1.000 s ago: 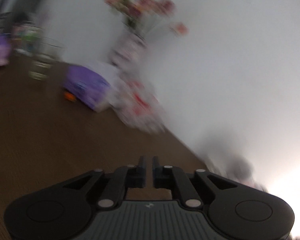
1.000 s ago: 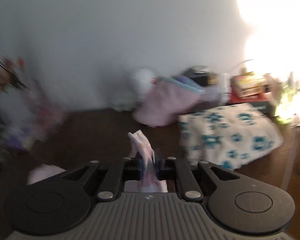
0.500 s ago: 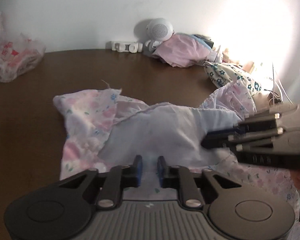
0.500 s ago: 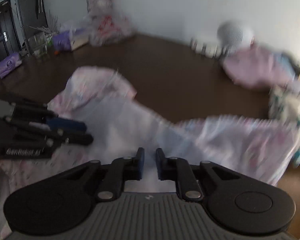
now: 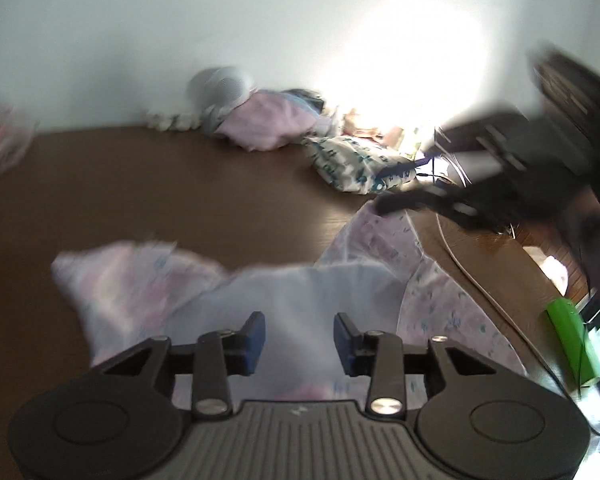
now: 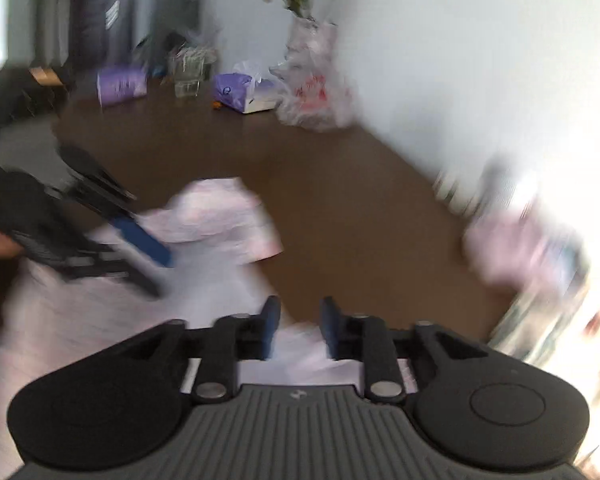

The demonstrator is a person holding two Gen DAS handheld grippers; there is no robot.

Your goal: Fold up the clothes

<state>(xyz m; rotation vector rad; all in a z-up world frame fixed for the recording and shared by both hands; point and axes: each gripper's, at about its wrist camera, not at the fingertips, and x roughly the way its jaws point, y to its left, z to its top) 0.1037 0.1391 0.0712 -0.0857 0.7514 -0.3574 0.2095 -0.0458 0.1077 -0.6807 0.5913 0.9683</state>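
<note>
A dark brown table (image 5: 180, 184) runs up to a white wall, with a pink garment heap (image 5: 268, 124) and a blue-flowered cloth (image 5: 348, 164) at the back, and a flower vase (image 6: 308, 36) and purple tissue packs (image 6: 236, 92) at the far end. A pale floral garment (image 5: 300, 292) lies spread on the table. The left tool (image 5: 299, 336) has just been opening, jaws apart over the cloth, nothing pinched. The right tool (image 6: 298, 326) likewise has been opening, jaws apart above the garment's edge.

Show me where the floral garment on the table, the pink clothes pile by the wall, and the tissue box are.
floral garment (image 5: 296, 292), left wrist view, on its pale middle panel.
pink clothes pile (image 5: 268, 126), left wrist view, on its front.
tissue box (image 6: 240, 92), right wrist view, on its purple side.
</note>
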